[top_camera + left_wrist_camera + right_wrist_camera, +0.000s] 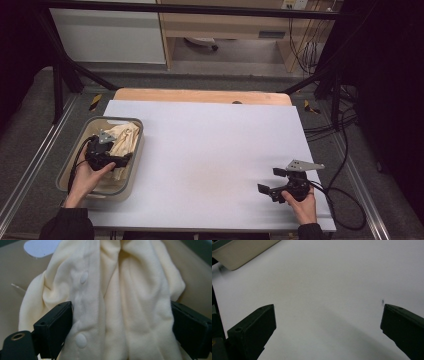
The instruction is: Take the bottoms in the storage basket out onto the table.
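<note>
A cream cloth garment [125, 137] lies bunched in a grey plastic bin [75, 150] at the table's left. In the left gripper view the cloth [130, 290] shows folds and two buttons [83, 277]. My left gripper [124, 161] reaches into the bin, and its jaws stand wide on either side of a thick fold [121, 322]. The cloth touches both jaws, with no visible squeeze. My right gripper [270, 180] rests low over the white table top at the front right. It is open [328, 322] with nothing between its jaws.
A white sheet [210, 150] covers the table, with a wooden edge [200, 95] at the back. The bin's corner [242, 252] appears far off in the right gripper view. Cables [345, 195] trail off the right side. Dark frame posts flank the table.
</note>
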Motion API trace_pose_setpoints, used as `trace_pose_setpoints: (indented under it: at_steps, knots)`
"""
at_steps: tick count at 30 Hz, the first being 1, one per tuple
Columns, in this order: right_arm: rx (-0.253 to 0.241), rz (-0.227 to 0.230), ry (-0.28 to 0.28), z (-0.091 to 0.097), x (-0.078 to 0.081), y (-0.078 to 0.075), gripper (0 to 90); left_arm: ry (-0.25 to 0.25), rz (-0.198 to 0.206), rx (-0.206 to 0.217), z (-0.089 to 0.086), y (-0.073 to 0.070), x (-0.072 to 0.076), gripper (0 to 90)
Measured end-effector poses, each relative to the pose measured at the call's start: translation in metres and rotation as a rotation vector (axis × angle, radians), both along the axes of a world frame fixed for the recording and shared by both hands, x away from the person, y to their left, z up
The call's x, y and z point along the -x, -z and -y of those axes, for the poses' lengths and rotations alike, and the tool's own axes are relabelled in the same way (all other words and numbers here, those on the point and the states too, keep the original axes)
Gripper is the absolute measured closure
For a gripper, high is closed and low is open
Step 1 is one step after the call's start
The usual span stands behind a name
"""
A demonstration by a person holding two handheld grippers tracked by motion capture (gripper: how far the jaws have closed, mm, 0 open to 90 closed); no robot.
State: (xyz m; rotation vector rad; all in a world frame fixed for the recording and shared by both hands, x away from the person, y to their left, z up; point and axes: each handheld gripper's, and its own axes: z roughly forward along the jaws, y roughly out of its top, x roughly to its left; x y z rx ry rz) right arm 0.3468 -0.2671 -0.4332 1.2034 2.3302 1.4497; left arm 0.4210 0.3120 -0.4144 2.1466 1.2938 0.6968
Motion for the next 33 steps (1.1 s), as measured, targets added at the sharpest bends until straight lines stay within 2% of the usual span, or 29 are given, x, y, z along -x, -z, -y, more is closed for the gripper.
trace_pose_setpoints:
  at_steps: [6,23,33]
  knots:
    - [0.0,0.0,0.0,-0.0004,-0.0001,0.0004,0.5,0.001,-0.002,0.0,-0.0008,0.0,-0.0001,12.6]
    - [0.001,-0.002,0.0,-0.0002,-0.0001,0.0001,0.5,-0.02,-0.012,-0.018,-0.0024,-0.0004,0.0009,33.8]
    - [0.001,-0.001,0.001,-0.0001,-0.0002,0.0002,0.5,-0.034,-0.021,-0.018,-0.004,-0.0022,0.001,43.0]
